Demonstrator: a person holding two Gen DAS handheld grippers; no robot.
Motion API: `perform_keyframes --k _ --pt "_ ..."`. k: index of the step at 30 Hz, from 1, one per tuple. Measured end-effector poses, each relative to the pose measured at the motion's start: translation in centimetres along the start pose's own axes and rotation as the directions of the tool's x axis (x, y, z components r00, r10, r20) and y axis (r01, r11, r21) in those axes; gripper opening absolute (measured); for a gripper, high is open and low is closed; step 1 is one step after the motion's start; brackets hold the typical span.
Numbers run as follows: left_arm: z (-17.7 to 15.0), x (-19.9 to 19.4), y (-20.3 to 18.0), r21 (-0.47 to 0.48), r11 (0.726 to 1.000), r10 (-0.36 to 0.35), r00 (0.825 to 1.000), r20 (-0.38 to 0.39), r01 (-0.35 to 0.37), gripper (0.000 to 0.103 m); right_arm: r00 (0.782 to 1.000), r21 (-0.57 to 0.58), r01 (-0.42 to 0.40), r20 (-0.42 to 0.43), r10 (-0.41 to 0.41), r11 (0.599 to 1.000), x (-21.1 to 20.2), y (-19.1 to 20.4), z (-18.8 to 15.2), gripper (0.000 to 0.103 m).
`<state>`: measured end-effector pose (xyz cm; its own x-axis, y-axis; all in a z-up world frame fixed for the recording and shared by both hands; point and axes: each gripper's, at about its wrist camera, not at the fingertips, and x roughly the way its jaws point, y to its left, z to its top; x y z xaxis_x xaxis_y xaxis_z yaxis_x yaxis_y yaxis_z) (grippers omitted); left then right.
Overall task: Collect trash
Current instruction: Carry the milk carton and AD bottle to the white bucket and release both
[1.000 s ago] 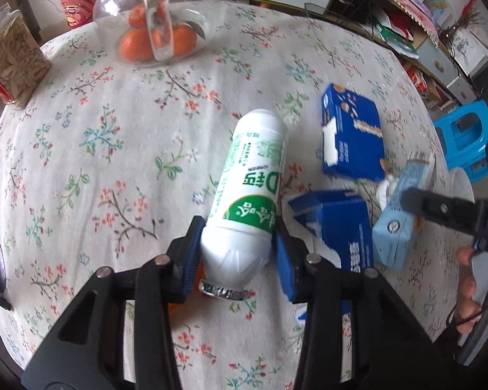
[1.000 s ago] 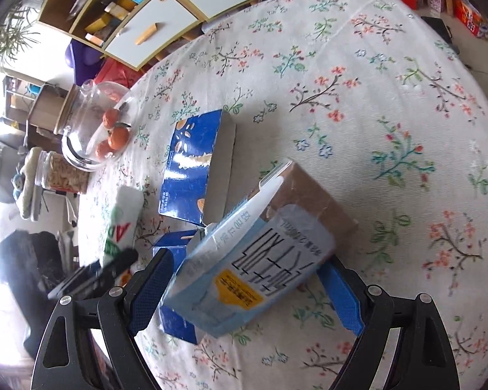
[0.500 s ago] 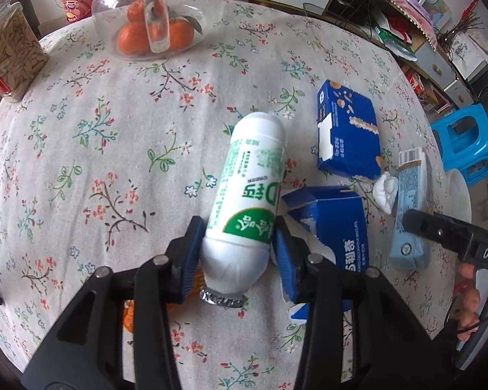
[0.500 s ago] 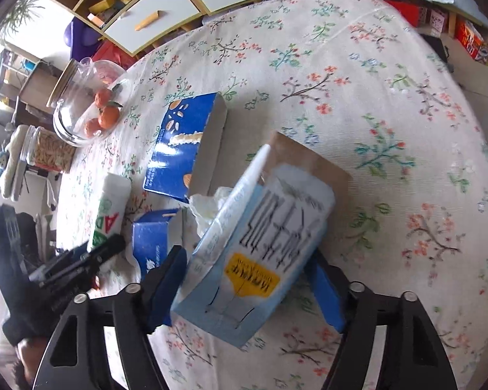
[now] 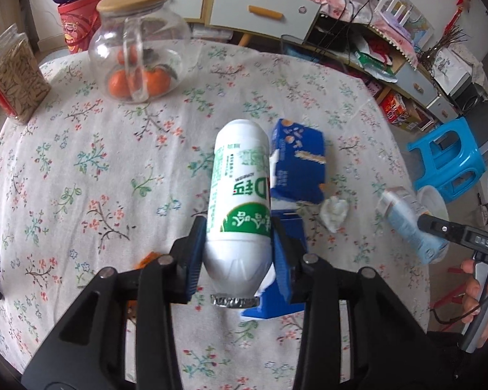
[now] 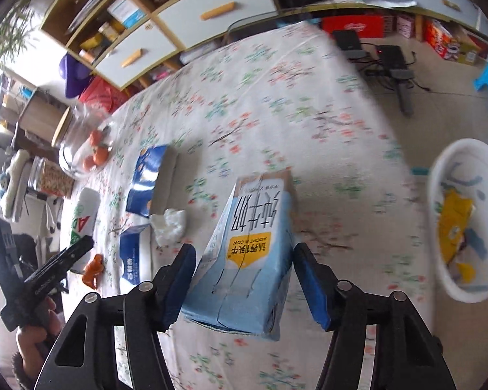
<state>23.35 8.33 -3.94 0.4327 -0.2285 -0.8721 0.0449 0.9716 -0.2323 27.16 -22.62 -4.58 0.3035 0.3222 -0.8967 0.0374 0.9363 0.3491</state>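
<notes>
My left gripper (image 5: 237, 260) is shut on a white and green drink bottle (image 5: 239, 195) and holds it above the floral table (image 5: 81, 169). My right gripper (image 6: 244, 279) is shut on a light blue milk carton (image 6: 250, 260), lifted off the table; it also shows in the left wrist view (image 5: 410, 224). On the table lie two blue boxes (image 5: 301, 169) (image 6: 133, 253), a crumpled white tissue (image 6: 169, 226) and an orange peel (image 6: 92, 269). A white trash bin (image 6: 465, 221) with yellow wrappers stands beside the table on the right.
A glass jar of oranges (image 5: 140, 48) and a jar of seeds (image 5: 13, 78) stand at the table's far left. A blue stool (image 5: 449, 159) is on the floor to the right. Cabinets (image 5: 260, 3) line the back wall.
Both grippers have risen with their loads. The bottle lifted off the table. The right gripper swung right with the carton, bringing the white bin into view.
</notes>
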Motion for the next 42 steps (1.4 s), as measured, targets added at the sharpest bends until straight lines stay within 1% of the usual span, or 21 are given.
perform_keyframes --k 1,4,7,9,10,11,13,14,15,19,23,30,32,33,34,39,42 --pt "0.0 -0.1 -0.5 0.004 1.000 -0.008 1.000 0.004 0.008 0.040 1.000 0.006 0.001 0.005 -0.001 1.000 -0.5 -0.6 0.0 0.034" --pt "-0.1 -0.1 -2.2 0.022 0.999 -0.027 1.000 0.005 0.027 0.040 1.000 0.040 0.005 0.021 -0.006 0.999 -1.8 -2.7 0.1 0.033" --pt "-0.1 0.5 -4.0 0.041 0.998 -0.040 0.999 -0.002 0.040 0.040 0.999 0.073 0.033 0.036 -0.035 0.997 -2.8 -4.9 0.2 0.033" --pt "-0.1 0.9 -5.0 0.045 0.998 -0.051 0.999 -0.011 0.051 0.040 0.999 0.094 0.032 0.032 -0.035 0.995 -3.2 -6.2 -0.1 0.033" --pt "-0.1 1.1 -5.5 0.045 0.997 -0.057 0.998 -0.014 0.057 0.040 0.999 0.102 0.019 0.030 -0.022 0.995 -3.3 -6.6 -0.3 0.035" --pt "-0.2 1.2 -6.1 0.048 0.997 -0.063 0.998 -0.014 0.063 0.040 1.000 0.113 -0.005 0.025 0.003 0.994 -3.3 -6.9 -0.5 0.039" --pt "-0.4 1.2 -6.9 0.055 0.996 -0.064 0.998 -0.010 0.065 0.040 0.999 0.115 -0.035 0.015 0.033 0.993 -3.3 -6.9 -1.0 0.072" --pt "-0.5 1.2 -7.2 0.058 0.996 -0.062 0.998 -0.008 0.062 0.040 0.999 0.108 -0.042 0.017 0.040 0.993 -3.4 -6.8 -1.2 0.076" --pt "-0.7 1.2 -7.4 0.059 0.996 -0.061 0.998 -0.007 0.061 0.040 0.999 0.088 -0.038 0.013 0.037 0.995 -3.3 -6.3 -1.4 0.076" --pt "-1.3 1.1 -7.5 0.059 0.997 -0.051 0.999 -0.013 0.051 0.040 1.000 0.006 -0.009 -0.018 0.010 1.000 -2.4 -4.2 -2.0 0.076" --pt "-2.0 0.8 -6.5 0.048 0.998 -0.036 0.999 -0.018 0.037 0.040 0.998 -0.067 0.030 -0.057 -0.034 0.997 -0.4 -1.8 -2.7 0.076" --pt "-3.2 0.2 -5.0 0.032 0.999 -0.015 1.000 -0.026 0.016 0.040 0.989 -0.150 0.100 -0.097 -0.116 0.984 2.8 1.0 -3.2 0.076" --pt "-3.5 0.0 -4.8 0.031 0.999 -0.014 1.000 -0.026 0.015 0.040 0.983 -0.159 0.126 -0.110 -0.144 0.979 3.6 1.2 -3.3 0.067" --pt "-3.6 -0.1 -4.7 0.031 0.999 -0.015 1.000 -0.025 0.016 0.040 0.982 -0.163 0.129 -0.116 -0.149 0.978 3.9 1.2 -3.3 0.059" --pt "-3.6 -0.2 -4.6 0.032 0.999 -0.016 1.000 -0.024 0.017 0.040 0.981 -0.166 0.128 -0.121 -0.149 0.978 4.0 1.2 -3.2 0.059" --pt "-3.3 -0.6 -4.9 0.036 0.999 -0.032 0.999 -0.017 0.032 0.040 0.989 -0.163 0.124 -0.065 -0.136 0.979 2.3 1.3 -2.5 0.059" --pt "-3.0 -0.5 -5.8 0.048 0.998 -0.048 0.999 -0.014 0.049 0.040 0.992 -0.132 0.114 -0.036 -0.120 0.985 0.7 0.2 -2.0 0.059"
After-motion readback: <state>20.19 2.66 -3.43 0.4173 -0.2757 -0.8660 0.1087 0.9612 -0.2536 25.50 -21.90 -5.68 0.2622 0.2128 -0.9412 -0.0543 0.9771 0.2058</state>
